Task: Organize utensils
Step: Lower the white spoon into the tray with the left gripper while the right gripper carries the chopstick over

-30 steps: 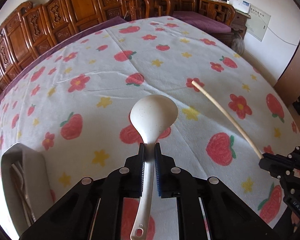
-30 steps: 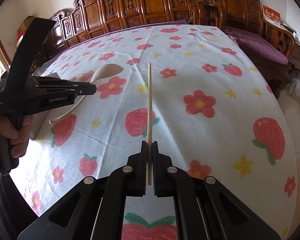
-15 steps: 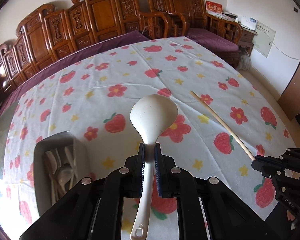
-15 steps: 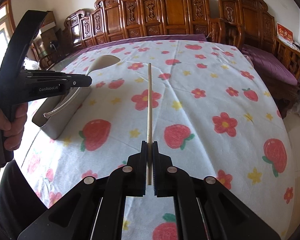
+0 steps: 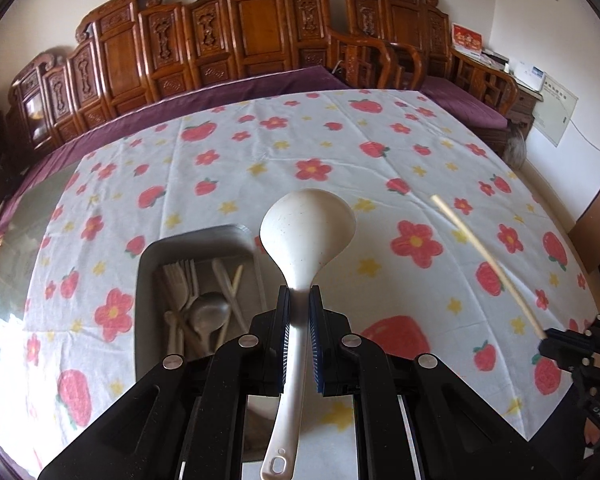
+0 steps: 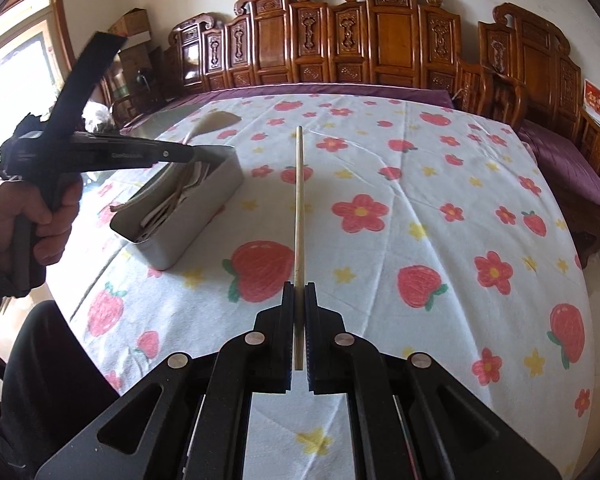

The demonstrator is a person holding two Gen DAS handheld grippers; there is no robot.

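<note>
My left gripper (image 5: 299, 294) is shut on the handle of a white ladle (image 5: 308, 228), whose bowl hangs above the right rim of a grey metal utensil box (image 5: 148, 264). The box holds several pale forks, spoons and chopsticks. My right gripper (image 6: 299, 292) is shut on a single wooden chopstick (image 6: 298, 200) that points away over the tablecloth. From the right wrist view the left gripper (image 6: 188, 154) sits over the box (image 6: 204, 216), with the ladle bowl (image 6: 216, 122) beyond it. The chopstick (image 5: 488, 260) and right gripper (image 5: 552, 340) show at the right of the left wrist view.
A round table carries a white cloth (image 6: 420, 208) printed with strawberries and flowers. Carved wooden chairs (image 5: 260, 40) and purple cushions ring the far side. A person's hand (image 6: 40, 216) grips the left tool; a dark-clothed leg is at the near table edge.
Both grippers rose and drew back toward the utensil box, keeping hold of the ladle and the chopstick. The box, at the left edge a second ago, now lies under the left gripper.
</note>
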